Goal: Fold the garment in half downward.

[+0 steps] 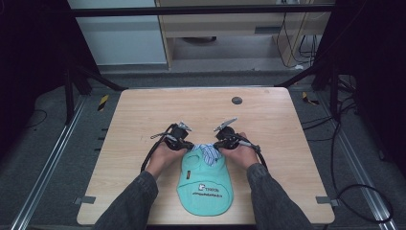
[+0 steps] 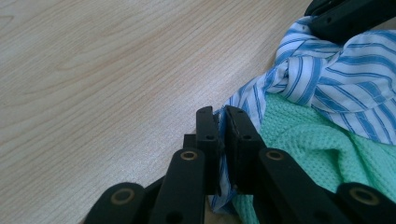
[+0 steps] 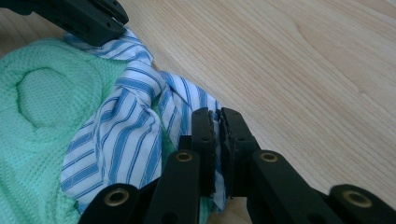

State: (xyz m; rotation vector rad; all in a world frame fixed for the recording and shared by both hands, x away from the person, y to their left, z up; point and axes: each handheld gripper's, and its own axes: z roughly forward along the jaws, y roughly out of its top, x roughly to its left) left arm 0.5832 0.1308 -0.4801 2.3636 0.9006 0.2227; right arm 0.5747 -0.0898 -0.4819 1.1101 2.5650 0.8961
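Note:
A small mint-green knitted garment with a white printed label lies flat near the table's front edge. At its far end is a blue-and-white striped collar. My left gripper is shut on the collar's left corner, with the striped cloth pinched between its jaws. My right gripper is shut on the collar's right corner. In the left gripper view the green knit lies under the stripes. In the right gripper view the green knit spreads to the left, and the other gripper's black jaw shows at the top.
The wooden table has a small dark round disc near its far edge. Black cables trail from both grippers across the table. Metal rails and more cables lie on the floor around the table.

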